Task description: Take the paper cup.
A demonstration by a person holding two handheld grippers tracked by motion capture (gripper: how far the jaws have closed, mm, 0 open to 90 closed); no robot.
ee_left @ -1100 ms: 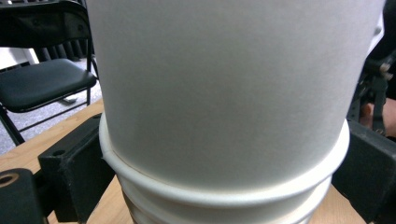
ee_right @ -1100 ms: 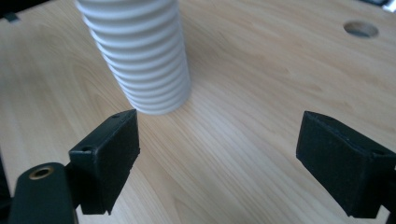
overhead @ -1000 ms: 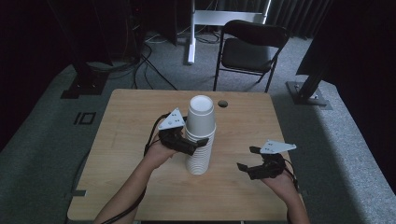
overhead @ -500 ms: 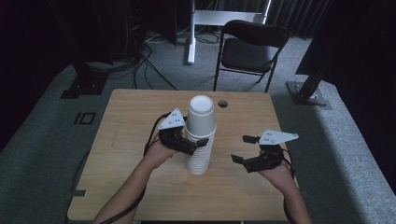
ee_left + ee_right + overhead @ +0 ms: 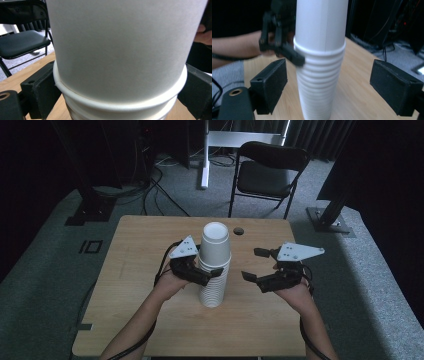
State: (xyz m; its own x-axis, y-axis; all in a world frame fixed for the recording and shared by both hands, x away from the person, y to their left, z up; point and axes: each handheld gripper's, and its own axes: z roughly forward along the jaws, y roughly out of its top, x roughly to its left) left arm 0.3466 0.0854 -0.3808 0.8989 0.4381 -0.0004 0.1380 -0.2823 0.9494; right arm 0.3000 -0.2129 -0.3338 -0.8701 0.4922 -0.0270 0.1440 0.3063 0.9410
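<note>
My left gripper (image 5: pixel 209 272) is clamped around the stack of white paper cups (image 5: pixel 215 265), which stands upright mid-table (image 5: pixel 135 270); my right gripper (image 5: pixel 257 265) hovers just right of the stack, jaws wide apart, holding nothing

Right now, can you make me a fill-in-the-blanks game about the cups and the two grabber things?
1. The white paper cups are nested in one tall ____.
2. The left gripper has its jaws around the ____ of cups.
3. The right gripper has its jaws wide ____, apart from the cups.
4. Behind the wooden table stands a black folding ____.

Missing words: stack; stack; open; chair
</note>
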